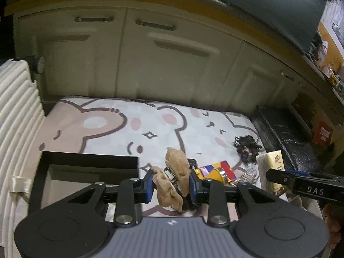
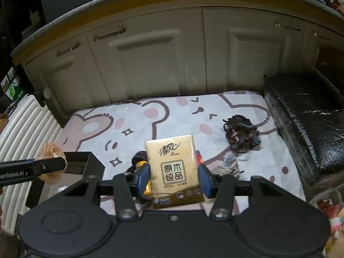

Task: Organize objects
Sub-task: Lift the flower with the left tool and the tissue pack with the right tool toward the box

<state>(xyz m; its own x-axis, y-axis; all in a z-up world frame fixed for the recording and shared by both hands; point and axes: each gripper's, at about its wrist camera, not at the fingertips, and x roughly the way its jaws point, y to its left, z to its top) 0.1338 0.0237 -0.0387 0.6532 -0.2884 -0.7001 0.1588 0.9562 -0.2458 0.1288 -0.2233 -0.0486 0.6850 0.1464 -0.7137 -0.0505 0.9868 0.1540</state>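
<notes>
Left gripper (image 1: 171, 184) clamps a tan fabric hair clip (image 1: 174, 178) just right of the black box (image 1: 86, 167), prob. its destination; right gripper (image 2: 173, 179) pinches tissue pack (image 2: 173, 167) upright above the mat, waiting its turn.

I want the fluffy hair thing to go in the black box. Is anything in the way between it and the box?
Nothing visible blocks it. The left gripper holds the tan hair clip just right of the open black box, with only bare mat between them. The box's visible inside looks mostly free.
</notes>
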